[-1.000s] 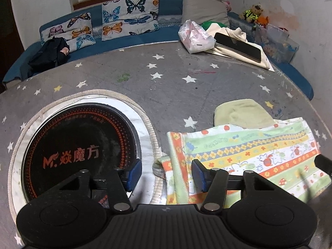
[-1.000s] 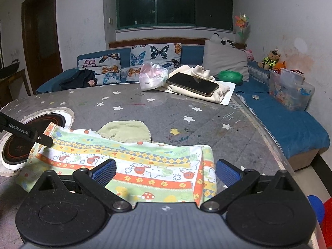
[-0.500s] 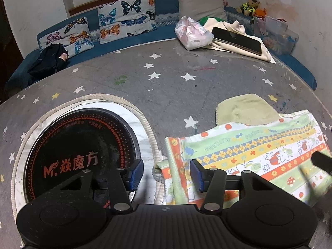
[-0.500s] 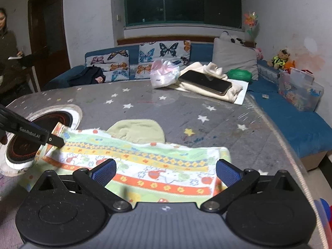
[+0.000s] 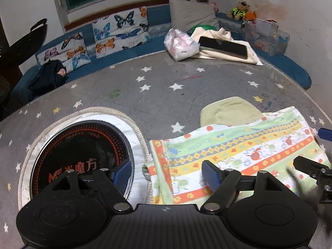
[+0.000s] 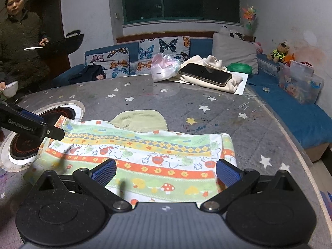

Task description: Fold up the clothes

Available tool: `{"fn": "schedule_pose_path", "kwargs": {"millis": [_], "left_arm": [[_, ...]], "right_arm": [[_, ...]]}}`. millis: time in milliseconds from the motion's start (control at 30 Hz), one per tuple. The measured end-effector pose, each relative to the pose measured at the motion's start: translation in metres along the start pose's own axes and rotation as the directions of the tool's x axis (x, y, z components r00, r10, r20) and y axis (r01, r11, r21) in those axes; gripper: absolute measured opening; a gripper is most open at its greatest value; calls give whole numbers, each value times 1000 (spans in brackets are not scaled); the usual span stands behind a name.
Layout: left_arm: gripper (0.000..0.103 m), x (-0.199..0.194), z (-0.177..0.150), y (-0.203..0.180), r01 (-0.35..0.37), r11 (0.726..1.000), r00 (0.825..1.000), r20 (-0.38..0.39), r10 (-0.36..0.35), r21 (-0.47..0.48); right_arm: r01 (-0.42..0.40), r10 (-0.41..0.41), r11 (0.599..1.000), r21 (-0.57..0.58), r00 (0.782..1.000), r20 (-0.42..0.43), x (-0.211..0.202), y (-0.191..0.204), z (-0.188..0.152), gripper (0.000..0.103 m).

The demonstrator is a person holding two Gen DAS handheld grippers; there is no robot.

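Observation:
A striped, colourfully printed cloth (image 5: 238, 151) lies flat on the grey star-patterned table (image 5: 157, 95); it also shows in the right wrist view (image 6: 145, 153). A pale yellow-green cloth (image 5: 230, 112) lies just behind it, partly tucked under its far edge, and shows in the right wrist view too (image 6: 141, 120). My left gripper (image 5: 166, 173) is open and empty, hovering over the cloth's left end. My right gripper (image 6: 166, 172) is open wide and empty above the cloth's near edge. The right gripper's fingers (image 5: 311, 166) show at the right of the left wrist view.
A round black induction hob (image 5: 81, 153) sits in the table left of the cloth. A phone on a cream garment (image 6: 205, 76) and a plastic bag (image 6: 164, 68) lie at the far side. A person (image 6: 18, 47) stands at the left holding a wok.
Both grippers have lifted and drawn back slightly from the cloth. The left gripper's jaws have opened wider. A person has come into the right wrist view at left.

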State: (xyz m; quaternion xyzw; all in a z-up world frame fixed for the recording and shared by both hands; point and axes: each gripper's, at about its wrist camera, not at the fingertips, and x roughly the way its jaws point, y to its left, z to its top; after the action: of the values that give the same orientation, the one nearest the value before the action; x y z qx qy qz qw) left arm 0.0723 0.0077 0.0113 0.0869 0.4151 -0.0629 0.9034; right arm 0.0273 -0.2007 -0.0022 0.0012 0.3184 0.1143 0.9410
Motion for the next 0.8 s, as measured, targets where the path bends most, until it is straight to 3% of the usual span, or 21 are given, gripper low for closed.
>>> {"fn": "schedule_pose_path", "kwargs": {"millis": [800], "left_arm": [[103, -54, -52, -48, 77, 993, 993, 80, -85, 92]], "right_arm": [[23, -22, 998, 56, 1000, -10, -50, -1, -38, 103]]}}
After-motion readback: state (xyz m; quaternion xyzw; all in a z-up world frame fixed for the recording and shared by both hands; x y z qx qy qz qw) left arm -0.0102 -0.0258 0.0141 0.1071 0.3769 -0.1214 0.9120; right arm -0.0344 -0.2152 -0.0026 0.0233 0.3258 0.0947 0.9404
